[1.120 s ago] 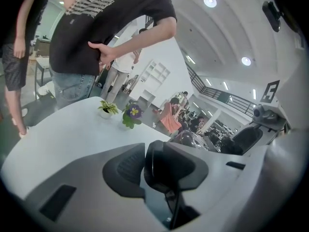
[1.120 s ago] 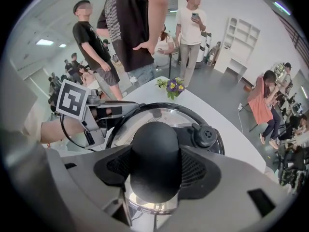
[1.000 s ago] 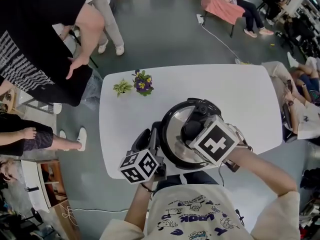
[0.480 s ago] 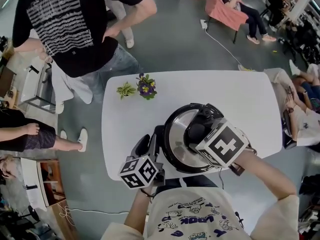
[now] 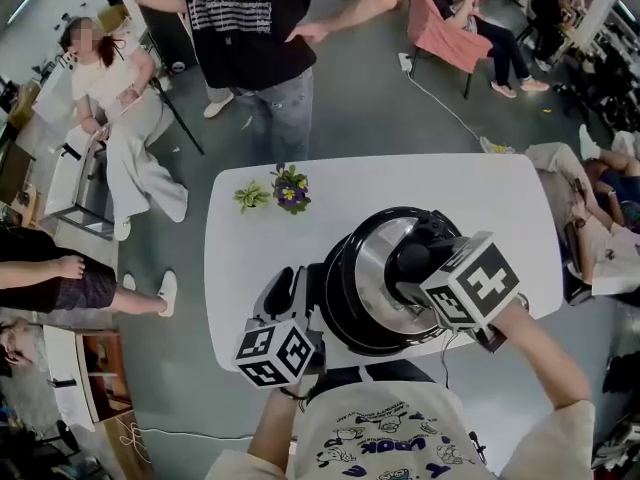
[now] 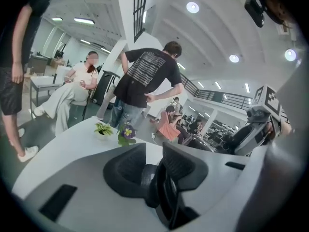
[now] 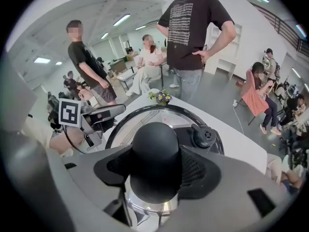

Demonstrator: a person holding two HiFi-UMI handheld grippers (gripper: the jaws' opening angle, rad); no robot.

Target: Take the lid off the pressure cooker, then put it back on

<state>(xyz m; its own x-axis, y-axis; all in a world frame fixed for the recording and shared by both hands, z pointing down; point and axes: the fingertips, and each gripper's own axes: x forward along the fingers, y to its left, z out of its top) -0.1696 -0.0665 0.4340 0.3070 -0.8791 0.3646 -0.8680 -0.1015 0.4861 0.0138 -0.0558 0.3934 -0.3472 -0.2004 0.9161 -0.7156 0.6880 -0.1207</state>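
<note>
The right gripper (image 7: pixel 154 174) is closed on the round black knob (image 7: pixel 155 146) directly under it, on the shiny steel pressure-cooker lid (image 5: pixel 372 260). The lid seems to sit on the pot. The left gripper (image 6: pixel 157 161), whose jaws have just been closing, holds the black side handle (image 6: pixel 148 182). Beyond are the white table (image 5: pixel 250 248) and a busy room.

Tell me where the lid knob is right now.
Right gripper view, centre: the knob sits on the lid, clamped by the right gripper, with the valve just behind it to the right.
</note>
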